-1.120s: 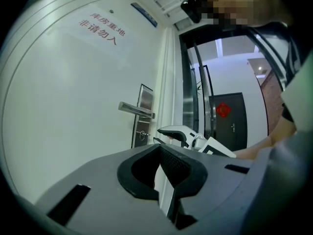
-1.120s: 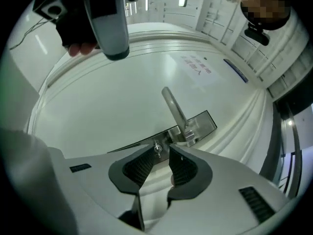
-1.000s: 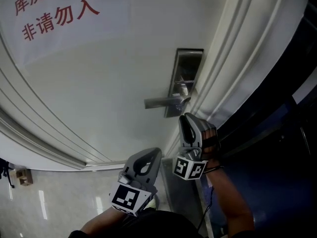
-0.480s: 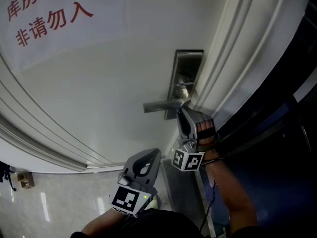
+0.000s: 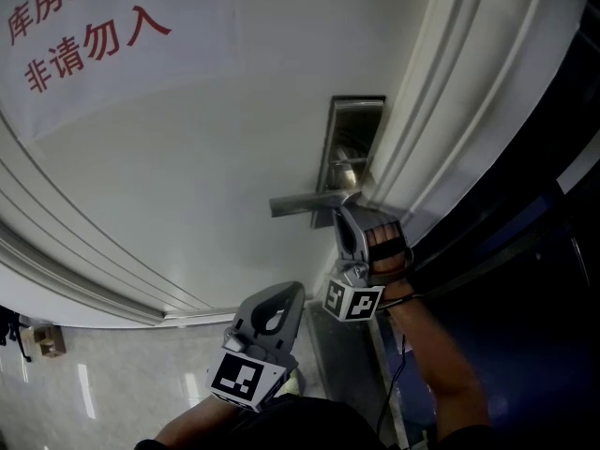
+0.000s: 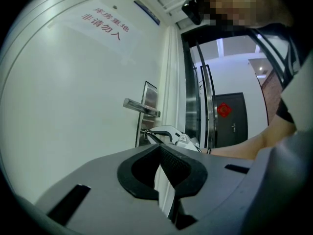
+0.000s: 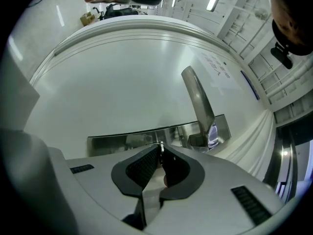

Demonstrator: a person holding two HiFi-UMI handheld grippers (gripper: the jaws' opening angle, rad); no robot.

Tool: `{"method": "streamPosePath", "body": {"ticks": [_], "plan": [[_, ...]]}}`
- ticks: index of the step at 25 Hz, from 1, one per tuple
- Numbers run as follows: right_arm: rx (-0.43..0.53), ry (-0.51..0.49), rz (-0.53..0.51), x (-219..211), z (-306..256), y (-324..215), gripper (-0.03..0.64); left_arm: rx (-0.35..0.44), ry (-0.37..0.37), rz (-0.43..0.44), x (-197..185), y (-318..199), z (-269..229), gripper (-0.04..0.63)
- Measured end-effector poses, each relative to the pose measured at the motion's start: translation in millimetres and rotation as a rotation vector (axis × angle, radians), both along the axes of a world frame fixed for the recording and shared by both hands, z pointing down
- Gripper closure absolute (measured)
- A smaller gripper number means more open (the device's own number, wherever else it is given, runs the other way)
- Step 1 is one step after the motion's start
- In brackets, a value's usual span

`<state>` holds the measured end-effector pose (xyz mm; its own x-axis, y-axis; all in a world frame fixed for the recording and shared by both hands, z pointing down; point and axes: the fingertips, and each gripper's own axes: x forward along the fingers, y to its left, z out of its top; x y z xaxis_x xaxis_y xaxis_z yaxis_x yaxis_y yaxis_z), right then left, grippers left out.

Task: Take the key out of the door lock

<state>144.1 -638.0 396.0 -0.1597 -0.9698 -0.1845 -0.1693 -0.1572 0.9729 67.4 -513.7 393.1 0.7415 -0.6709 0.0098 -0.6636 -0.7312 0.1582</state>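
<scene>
Change: over the last second the right gripper has moved up the door edge, and its tips now sit right under the lever handle, against the lock plate.
Left gripper: the left gripper has stayed low and well apart from the lock (no part in this step, as far as I can judge).
Right claw: in the right gripper view its jaws are pressed together at the tips on a thin bit of metal, which I take to be the key.
Left claw: jaws together, with nothing between them.
Key position: still at the lock plate below the lever handle; the left gripper view shows it as a small stub between the plate and the right gripper's tips. The head view hides it behind the gripper.
Meaning for the task: the approach looks finished and the grip made, so the pull-out probably comes next; the key does not look withdrawn yet.
Counts: one key, one lever handle, one lock plate, one white door, one sign with red characters, two grippers.
</scene>
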Motion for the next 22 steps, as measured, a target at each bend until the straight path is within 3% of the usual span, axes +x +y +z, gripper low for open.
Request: {"method": "streamPosePath", "body": {"ticks": [22], "plan": [[0.023, 0.132, 0.023, 0.7, 1.1, 12.3, 0.588, -0.011, 0.008, -0.003, -3.7, -2.4, 3.4, 0.591]]}}
